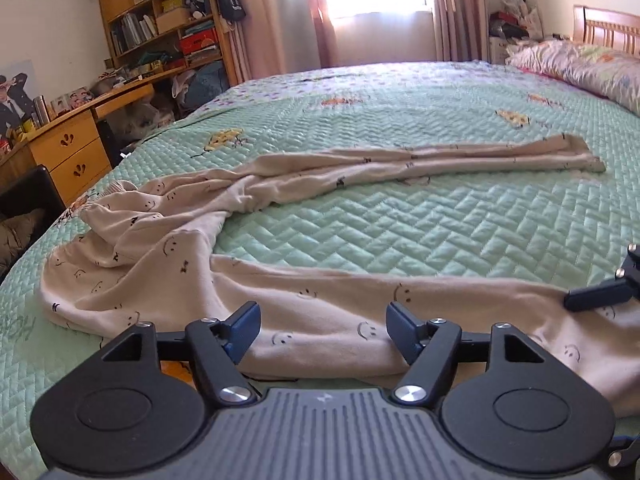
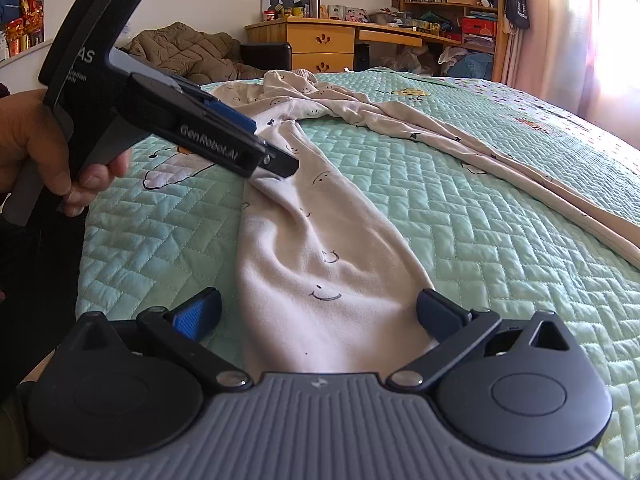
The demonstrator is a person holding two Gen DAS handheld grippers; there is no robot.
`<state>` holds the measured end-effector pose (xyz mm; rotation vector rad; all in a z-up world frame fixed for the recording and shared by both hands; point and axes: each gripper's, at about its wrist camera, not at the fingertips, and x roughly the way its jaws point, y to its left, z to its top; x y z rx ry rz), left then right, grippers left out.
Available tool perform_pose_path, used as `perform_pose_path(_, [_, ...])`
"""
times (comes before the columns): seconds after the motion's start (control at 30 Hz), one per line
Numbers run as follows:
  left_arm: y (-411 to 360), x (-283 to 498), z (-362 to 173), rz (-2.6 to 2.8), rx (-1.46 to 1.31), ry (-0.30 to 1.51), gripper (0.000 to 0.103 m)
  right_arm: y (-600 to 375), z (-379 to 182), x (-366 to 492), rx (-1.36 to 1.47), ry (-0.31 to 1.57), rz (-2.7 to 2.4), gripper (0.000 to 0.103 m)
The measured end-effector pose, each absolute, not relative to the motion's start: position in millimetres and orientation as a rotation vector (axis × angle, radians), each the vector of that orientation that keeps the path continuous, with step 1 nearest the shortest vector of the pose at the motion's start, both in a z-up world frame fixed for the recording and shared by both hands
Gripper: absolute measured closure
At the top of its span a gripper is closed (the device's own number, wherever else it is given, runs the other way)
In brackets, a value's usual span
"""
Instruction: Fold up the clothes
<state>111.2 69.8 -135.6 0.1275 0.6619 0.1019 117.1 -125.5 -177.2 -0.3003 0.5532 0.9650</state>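
the cream trousers point(image 1: 320, 320) lie spread on the bed point(image 1: 400, 232), legs splayed, near leg between both pairs of wide jaws. left gripper point(image 1: 320, 334) and right gripper point(image 2: 320, 316) straddle it; likely gripping comes next, pinching both layers evenly.

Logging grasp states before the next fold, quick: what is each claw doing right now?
Left claw: open, jaws straddling the near leg of the smiley-print pants, nothing gripped.
Right claw: open, jaws either side of the same pant leg, nothing gripped.
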Motion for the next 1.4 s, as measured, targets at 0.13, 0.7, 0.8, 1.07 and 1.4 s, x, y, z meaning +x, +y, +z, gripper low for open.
perform_pose_path(0.13, [75.1, 109.1, -126.9, 0.090, 0.100, 0.647, 0.030, -125.5, -177.4, 117.3, -0.299, 0.554, 0.965, 0.000])
perform_pose_path(0.7, [91.6, 108.6, -125.9, 0.041, 0.030, 0.664, 0.020, -123.3, -174.3, 119.6, -0.282, 0.590, 0.944, 0.000])
perform_pose_path(0.8, [99.5, 104.6, -121.3, 0.039, -0.002, 0.656, 0.020, -121.7, -171.1, 120.4, -0.271, 0.620, 0.927, 0.000])
perform_pose_path(1.07, [124.4, 93.1, -112.8, 0.039, -0.101, 0.641, 0.018, -180.8, -158.6, 121.2, 0.539, 0.802, 0.800, 0.000])
perform_pose_path(1.4, [161.9, 80.9, -90.0, 0.018, -0.367, 0.565, 0.010, -245.3, -125.7, 86.9, 0.826, 0.634, 0.418, 0.000])
